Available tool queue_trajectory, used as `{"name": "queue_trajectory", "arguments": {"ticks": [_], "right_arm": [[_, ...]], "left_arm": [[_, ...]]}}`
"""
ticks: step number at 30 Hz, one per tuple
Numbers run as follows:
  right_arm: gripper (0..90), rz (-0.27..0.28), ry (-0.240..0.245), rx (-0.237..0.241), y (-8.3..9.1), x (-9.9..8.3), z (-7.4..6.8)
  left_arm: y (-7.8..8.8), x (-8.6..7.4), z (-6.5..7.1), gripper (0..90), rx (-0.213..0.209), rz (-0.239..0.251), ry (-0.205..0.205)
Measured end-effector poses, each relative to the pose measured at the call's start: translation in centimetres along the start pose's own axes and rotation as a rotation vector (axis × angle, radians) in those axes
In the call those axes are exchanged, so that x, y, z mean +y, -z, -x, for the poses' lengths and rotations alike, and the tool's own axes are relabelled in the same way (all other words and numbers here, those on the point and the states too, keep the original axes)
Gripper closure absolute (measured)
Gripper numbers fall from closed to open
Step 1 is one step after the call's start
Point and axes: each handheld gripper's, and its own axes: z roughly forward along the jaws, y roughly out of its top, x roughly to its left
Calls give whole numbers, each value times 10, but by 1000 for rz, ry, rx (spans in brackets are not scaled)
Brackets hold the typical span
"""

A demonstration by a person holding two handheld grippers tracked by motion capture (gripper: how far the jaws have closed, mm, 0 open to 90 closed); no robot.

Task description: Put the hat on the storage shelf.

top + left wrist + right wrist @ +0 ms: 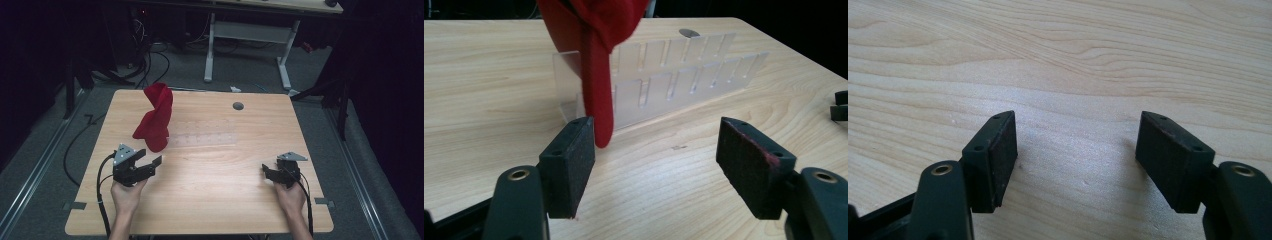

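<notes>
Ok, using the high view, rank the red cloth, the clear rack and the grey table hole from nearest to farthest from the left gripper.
1. Red cloth, just beyond the left gripper, draped on the rack's left end.
2. Clear rack, stretching right from the cloth.
3. Grey table hole, near the far edge.

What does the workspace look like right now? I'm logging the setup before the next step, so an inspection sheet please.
Surface: wooden table, light grain, with a round grey cap near the far edge.
Job's things: red cloth draped over one end of a clear slotted rack, a strip hanging down toward the table.
Clutter: nothing seen.
Grippers: left gripper open, jaws apart just short of the cloth's hanging strip; right gripper open over bare wood, nothing between its jaws.
Cables: a black cable trails from each gripper; more lie on the floor.
Surroundings: dark room, grey floor, white desk frame behind.
</notes>
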Motion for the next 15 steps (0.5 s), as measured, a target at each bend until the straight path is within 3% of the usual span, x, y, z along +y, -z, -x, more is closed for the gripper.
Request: {"name": "queue_trajectory", "arguments": {"ticks": [9,15], "right_arm": [[331,0,2,1,0,0,0],[330,-1,3,2,0,0,0]], "left_arm": [[1,-13,5,325,-38,-14,-7],[-3,-27,9,325,-55,-54,-19]]}}
